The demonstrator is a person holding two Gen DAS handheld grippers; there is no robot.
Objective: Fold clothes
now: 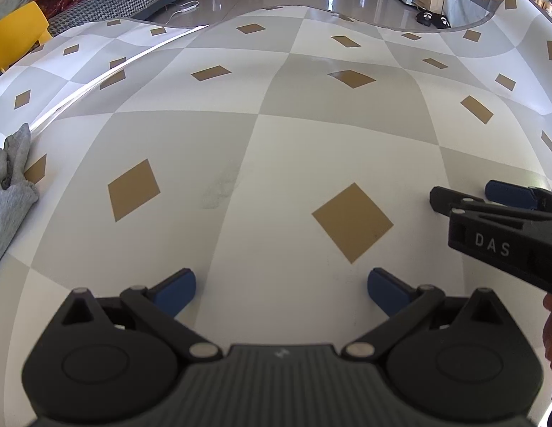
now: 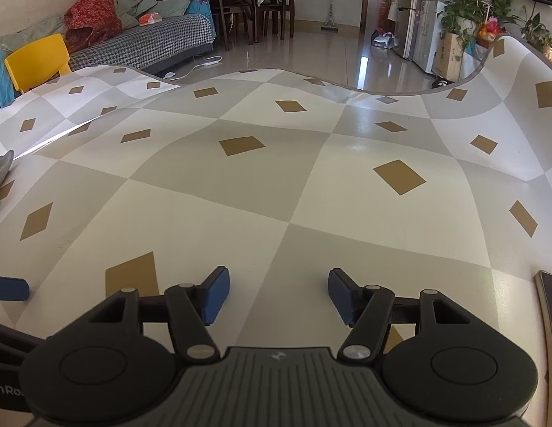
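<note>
Both the left gripper and right gripper hover with jaws apart and holding nothing over the checkered table, while the crumpled grey garment lies bunched at the table's far-left edge, seemingly outside the working space.

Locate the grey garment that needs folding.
The grey garment lies crumpled at the far left edge of the checked table cover in both wrist views, left of the open left hand-held gripper, which is not touching it.
</note>
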